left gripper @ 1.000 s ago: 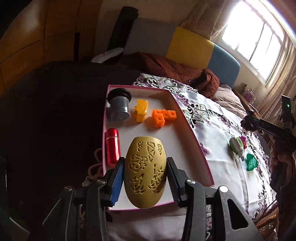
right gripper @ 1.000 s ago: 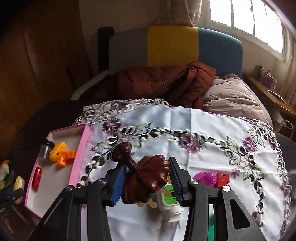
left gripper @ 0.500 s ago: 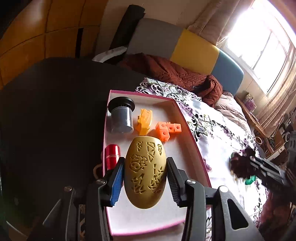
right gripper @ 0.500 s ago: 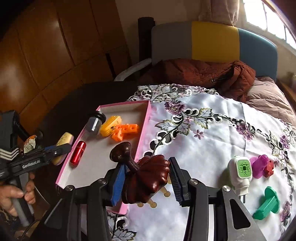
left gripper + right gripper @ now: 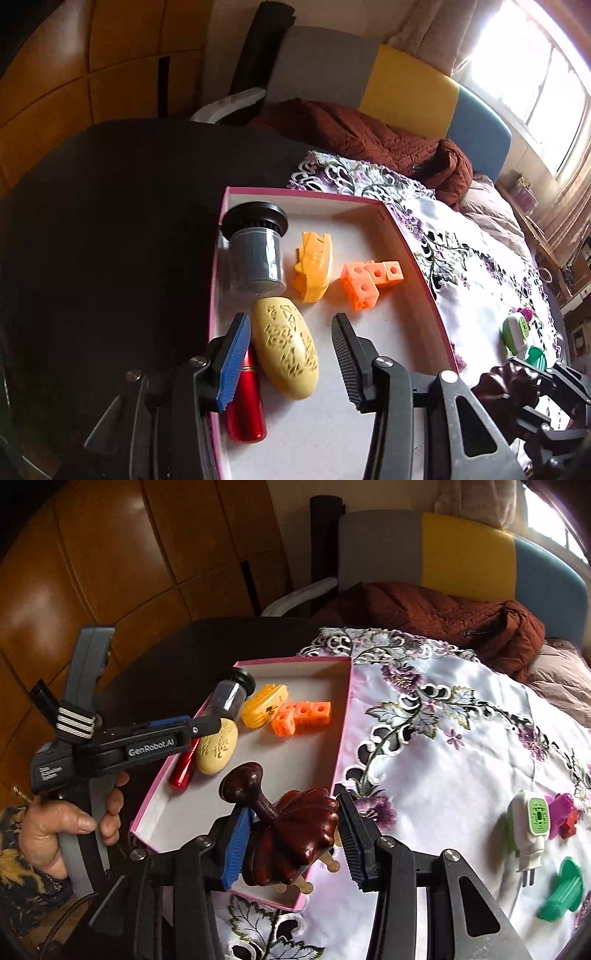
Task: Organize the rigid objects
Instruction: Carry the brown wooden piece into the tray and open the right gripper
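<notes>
A pink-rimmed white tray (image 5: 417, 254) (image 5: 345, 709) holds a grey jar (image 5: 256, 254), a yellow toy (image 5: 314, 267), orange cubes (image 5: 365, 282), a red cylinder (image 5: 245, 402) and a carved yellow oval (image 5: 286, 347) (image 5: 218, 747). My left gripper (image 5: 291, 354) is open; the oval lies on the tray floor between its jaws, leaning towards the blue pad. My right gripper (image 5: 291, 834) is shut on a dark brown wooden massager (image 5: 291, 830) over the tray's near corner; it also shows in the left wrist view (image 5: 513, 384).
On the floral cloth (image 5: 443, 760) to the right lie a white-green plug (image 5: 530, 823), a purple piece (image 5: 561, 812) and a green piece (image 5: 563, 897). A brown jacket (image 5: 443, 613) lies at the table's far edge. Dark tabletop (image 5: 110, 229) lies left of the tray.
My left gripper has opened and let the yellow oval down into the tray beside the red cylinder. My right gripper has carried the wooden massager left, to the tray's near corner.
</notes>
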{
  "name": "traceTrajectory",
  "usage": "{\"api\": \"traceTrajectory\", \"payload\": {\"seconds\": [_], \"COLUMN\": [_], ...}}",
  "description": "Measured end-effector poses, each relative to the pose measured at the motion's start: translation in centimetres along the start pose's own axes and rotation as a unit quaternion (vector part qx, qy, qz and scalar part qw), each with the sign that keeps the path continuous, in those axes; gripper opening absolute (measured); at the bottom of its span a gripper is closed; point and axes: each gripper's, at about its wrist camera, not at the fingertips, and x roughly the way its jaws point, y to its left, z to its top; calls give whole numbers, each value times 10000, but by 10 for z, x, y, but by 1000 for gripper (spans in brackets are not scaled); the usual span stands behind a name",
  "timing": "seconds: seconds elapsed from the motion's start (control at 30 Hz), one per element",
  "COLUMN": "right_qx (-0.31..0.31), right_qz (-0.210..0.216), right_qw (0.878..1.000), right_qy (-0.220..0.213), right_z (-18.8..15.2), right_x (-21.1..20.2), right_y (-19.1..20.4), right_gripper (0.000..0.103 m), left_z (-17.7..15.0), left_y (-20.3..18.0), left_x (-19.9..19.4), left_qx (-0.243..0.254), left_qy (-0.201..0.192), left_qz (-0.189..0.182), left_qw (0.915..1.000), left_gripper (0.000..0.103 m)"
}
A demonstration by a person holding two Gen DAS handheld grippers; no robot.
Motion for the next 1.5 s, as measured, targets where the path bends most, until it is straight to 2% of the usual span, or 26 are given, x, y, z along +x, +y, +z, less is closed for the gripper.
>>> {"api": "traceTrajectory", "payload": {"seconds": [0.23, 0.47, 0.77, 0.9, 0.97, 1.03, 1.13, 1.2, 1.27, 1.5], "right_qx": [-221, -228, 6, 132, 95, 103, 66, 49, 32, -40], "right_qz": [87, 138, -53, -18, -72, -5, 56, 95, 131, 23], "right_qw": [9997, 9993, 9991, 9972, 9976, 9978, 9986, 9992, 9996, 9999], "right_qy": [112, 249, 428, 730, 686, 656, 519, 388, 238, -97], "right_z": [6, 27, 64, 72, 73, 72, 70, 68, 65, 55], "right_x": [13, 39, 80, 106, 108, 105, 94, 83, 73, 40], "right_y": [17, 28, 33, 33, 35, 36, 36, 35, 34, 24], "right_gripper": [46, 46, 46, 48, 49, 55, 57, 67, 71, 85], "left_z": [-19, -36, -40, -42, -43, -44, -46, -47, -48, -48], "left_y": [17, 29, 30, 30, 30, 30, 28, 26, 24, 15], "left_x": [-35, -63, -73, -73, -73, -72, -70, -70, -70, -73], "left_qx": [-334, -455, -375, -354, -347, -336, -334, -315, -278, -148], "left_qy": [-103, -200, -275, -267, -249, -206, -177, -182, -188, -215], "left_qz": [192, 338, 441, 447, 442, 432, 421, 409, 406, 409], "left_qw": [9992, 9982, 9979, 9980, 9981, 9983, 9984, 9985, 9986, 9988], "left_gripper": [46, 46, 46, 46, 46, 46, 46, 46, 46, 46]}}
